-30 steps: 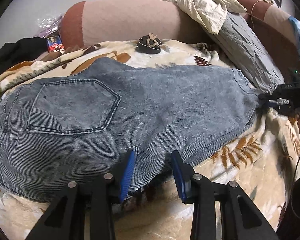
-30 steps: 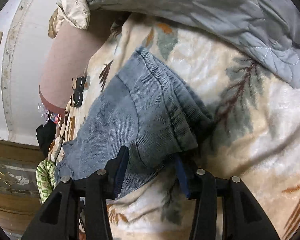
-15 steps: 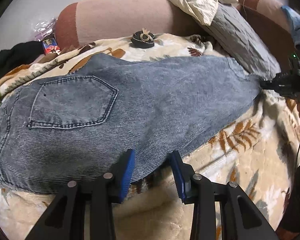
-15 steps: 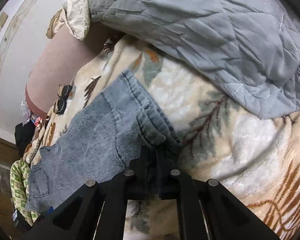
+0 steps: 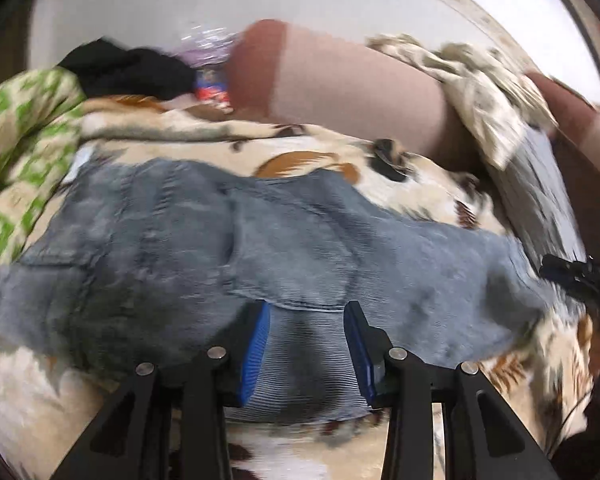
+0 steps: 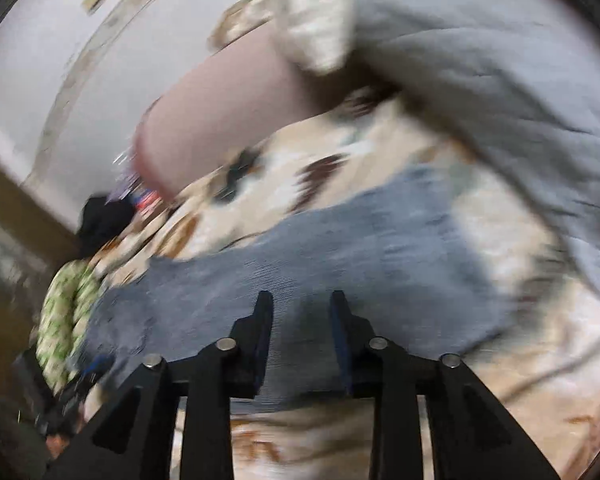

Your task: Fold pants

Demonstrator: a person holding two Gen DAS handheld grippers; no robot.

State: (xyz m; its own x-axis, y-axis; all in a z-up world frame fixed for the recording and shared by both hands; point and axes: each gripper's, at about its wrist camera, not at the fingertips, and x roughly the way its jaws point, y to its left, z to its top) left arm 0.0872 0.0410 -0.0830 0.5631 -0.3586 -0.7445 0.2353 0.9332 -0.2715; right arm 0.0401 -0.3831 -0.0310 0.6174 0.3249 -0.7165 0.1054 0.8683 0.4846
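Note:
Grey-blue denim pants lie across a leaf-patterned blanket, blurred by motion. My left gripper has a raised fold of ribbed denim filling the gap between its blue pads, and it is shut on that fold. At the right edge of the left wrist view, my right gripper sits by the leg end. In the right wrist view the right gripper hovers over the pants. Its jaws are opening, and the denim seen between them is not pinched.
A pink and brown bolster runs along the back by the wall. A grey quilt with a crumpled cream cloth lies to the right. A green patterned cloth and a black garment are at the left.
Both grippers swung across and rolled, blurring the views. The right gripper clamped the leg hem, carried it toward the waist end, then parted its jaws. The left gripper lifted its denim edge over the pants.

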